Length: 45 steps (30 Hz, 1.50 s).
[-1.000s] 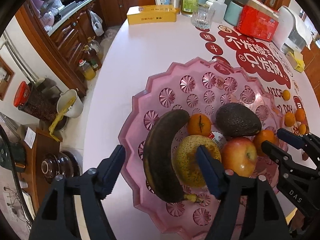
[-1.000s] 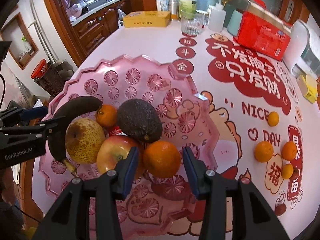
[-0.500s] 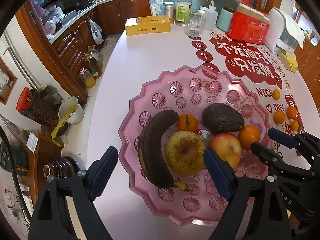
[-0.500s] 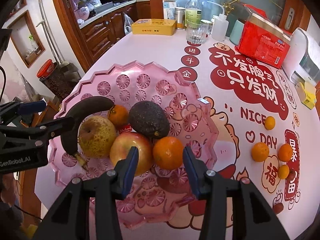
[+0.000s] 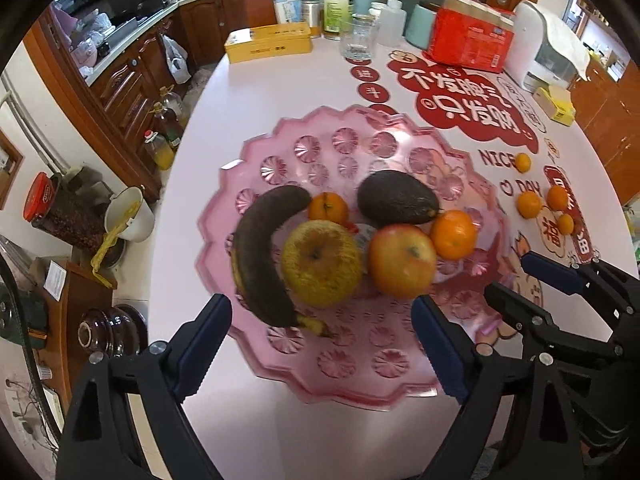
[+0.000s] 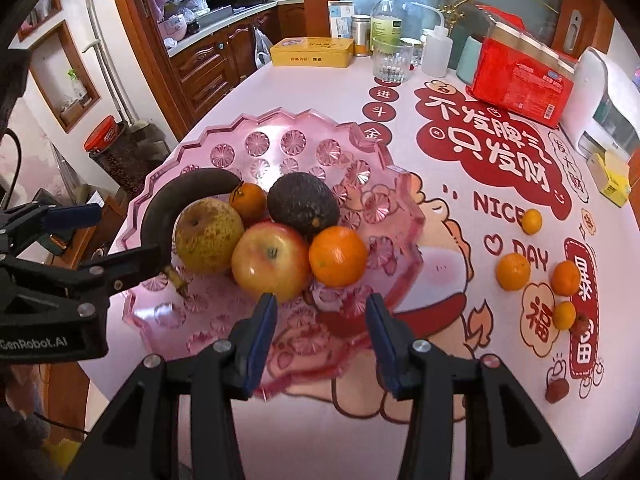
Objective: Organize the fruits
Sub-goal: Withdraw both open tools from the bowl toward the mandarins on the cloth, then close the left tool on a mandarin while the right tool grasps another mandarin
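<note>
Both grippers hung over the near rim of the pink glass fruit bowl (image 6: 400, 216), neither holding anything. The left gripper (image 5: 320, 344) stood wide open, its jaws spanning the blackened banana (image 5: 260, 256) and the pear (image 5: 322, 262); the right gripper (image 6: 322, 332) was open more narrowly, just short of the red apple (image 6: 270, 260) and the large orange (image 6: 338, 256). An avocado (image 6: 302, 202) and a small mandarin (image 6: 248, 202) lay behind these in the bowl.

The step in hand looked like a pause between placements: four small mandarins (image 6: 514, 272) sat loose on the printed tablecloth (image 6: 500, 152), well apart from the bowl. The next move probably called for the right gripper to swing out to them, close on one and carry it into the bowl's free far side.

A small dark-red fruit (image 6: 558, 390) near the table edge was too blurred to name. Something white and red wedged between pear and apple could not be made out.
</note>
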### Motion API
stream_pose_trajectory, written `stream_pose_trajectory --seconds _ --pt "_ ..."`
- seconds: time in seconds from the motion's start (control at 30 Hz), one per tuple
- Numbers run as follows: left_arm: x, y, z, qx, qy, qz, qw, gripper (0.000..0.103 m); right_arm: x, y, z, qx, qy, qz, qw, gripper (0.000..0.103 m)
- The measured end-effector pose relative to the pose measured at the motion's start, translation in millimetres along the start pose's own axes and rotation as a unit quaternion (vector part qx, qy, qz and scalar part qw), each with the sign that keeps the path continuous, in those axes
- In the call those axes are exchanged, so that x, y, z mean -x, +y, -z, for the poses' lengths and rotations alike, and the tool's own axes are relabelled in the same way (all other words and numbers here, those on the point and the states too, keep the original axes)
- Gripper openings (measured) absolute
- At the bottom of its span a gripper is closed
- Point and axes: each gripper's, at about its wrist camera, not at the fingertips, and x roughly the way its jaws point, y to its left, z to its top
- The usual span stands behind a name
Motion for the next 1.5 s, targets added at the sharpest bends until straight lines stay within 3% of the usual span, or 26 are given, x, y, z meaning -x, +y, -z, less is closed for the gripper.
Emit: stream_pose_trajectory --seconds 0.23,0.53,0.77,0.9,1.03,1.27,1.5 --pt "23 -45 -9 -0.036 -0.028 0.016 0.9988 0.091 32 -37 15 -0.029 -0.026 0.024 0.999 0.047" --pt "62 -127 -35 -0.104 -0.074 0.049 0.9906 0.091 95 -111 20 -0.064 -0.067 0.075 0.993 0.047" --pt "73 -187 -63 -0.132 -0.099 0.053 0.9849 0.094 139 -170 5 -0.042 -0.1 0.142 0.984 0.047" --pt "64 -215 -80 -0.131 -0.102 0.048 0.9849 0.094 149 -204 -7 -0.029 -0.111 0.167 0.979 0.055" --pt "44 -242 -95 -0.122 -0.096 0.043 0.9869 0.094 143 -239 -19 -0.024 -0.109 0.174 0.978 0.056" --pt "-13 -274 -106 -0.088 -0.05 0.038 0.9942 0.094 96 -291 -29 -0.044 -0.07 0.122 0.989 0.056" --pt "-74 -294 -97 -0.077 0.0 0.008 0.997 0.094 40 -306 -20 -0.032 -0.033 0.079 0.996 0.056"
